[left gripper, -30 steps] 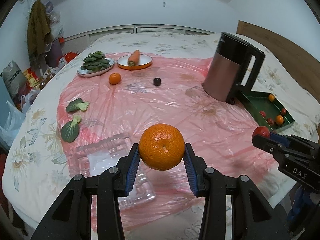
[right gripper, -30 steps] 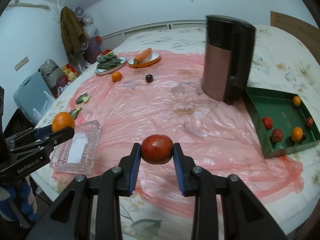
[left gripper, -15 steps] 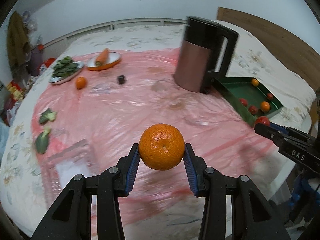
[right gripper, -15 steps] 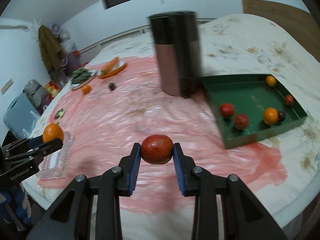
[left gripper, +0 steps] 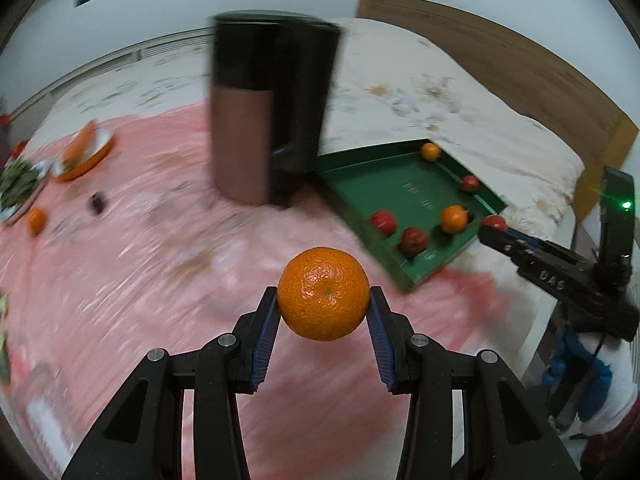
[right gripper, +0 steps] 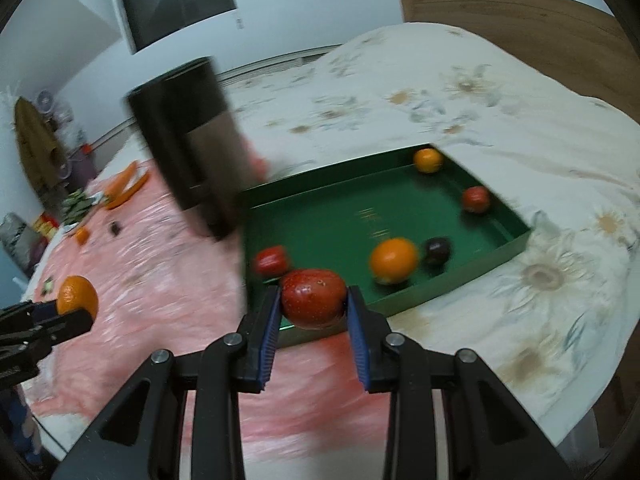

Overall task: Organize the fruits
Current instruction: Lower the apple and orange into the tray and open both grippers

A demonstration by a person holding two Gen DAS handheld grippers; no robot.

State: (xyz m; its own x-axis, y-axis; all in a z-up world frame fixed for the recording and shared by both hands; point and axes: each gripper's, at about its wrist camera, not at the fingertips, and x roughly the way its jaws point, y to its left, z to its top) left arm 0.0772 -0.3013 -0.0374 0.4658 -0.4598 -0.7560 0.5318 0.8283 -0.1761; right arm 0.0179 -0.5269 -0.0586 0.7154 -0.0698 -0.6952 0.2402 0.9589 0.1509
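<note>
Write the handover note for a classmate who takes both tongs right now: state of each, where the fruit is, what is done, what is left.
Left tongs: shut on an orange, above the pink sheet.
Right tongs: shut on a red fruit, at the near edge of the green tray.
Done: six fruits lie in the tray, two orange, three red, one dark.
Left: put both held fruits in the tray, then fetch the small orange and dark fruit beside the plates.

Bedroom: bed (right gripper: 460, 92), wooden headboard (right gripper: 520, 20)
</note>
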